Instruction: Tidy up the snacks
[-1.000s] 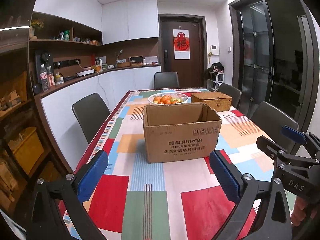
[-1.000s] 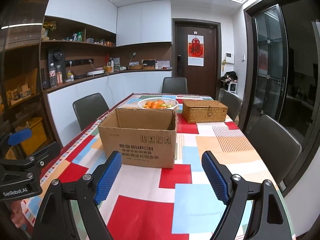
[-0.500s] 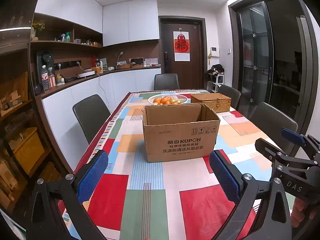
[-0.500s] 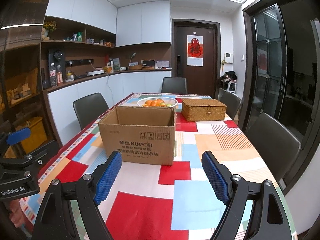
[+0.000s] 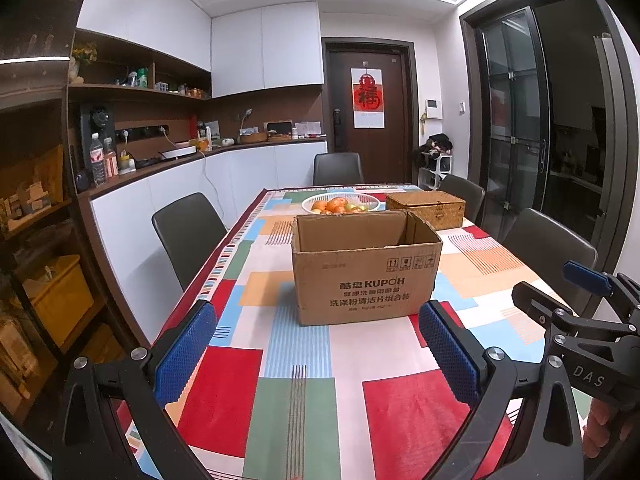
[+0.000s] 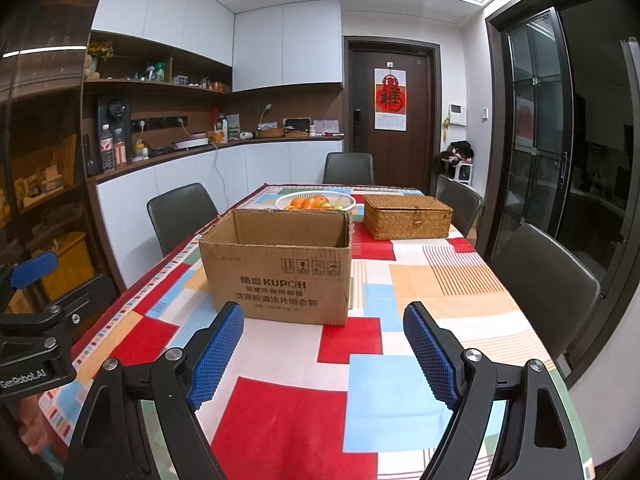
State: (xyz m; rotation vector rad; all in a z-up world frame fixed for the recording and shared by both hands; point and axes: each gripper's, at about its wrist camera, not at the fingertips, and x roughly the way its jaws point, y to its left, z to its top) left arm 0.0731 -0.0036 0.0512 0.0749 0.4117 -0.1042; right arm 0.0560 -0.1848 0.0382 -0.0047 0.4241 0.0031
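Note:
An open brown cardboard box (image 5: 366, 270) printed KUPOH stands mid-table; it also shows in the right wrist view (image 6: 276, 266). Its inside is hidden from both views. My left gripper (image 5: 320, 344) is open and empty, above the near table end, short of the box. My right gripper (image 6: 324, 346) is open and empty, also short of the box. The right gripper shows at the right edge of the left wrist view (image 5: 576, 320); the left gripper shows at the left edge of the right wrist view (image 6: 36, 320). No snacks are visible.
A white bowl of oranges (image 5: 340, 203) and a lidded wicker basket (image 6: 408, 216) stand behind the box. The table (image 5: 296, 396) has a colourful patchwork cloth. Dark chairs (image 5: 188, 232) surround it. Shelves and a counter run along the left wall.
Both views have drawn slightly back and lower, so the box looks a little farther away. Both grippers stay open and empty.

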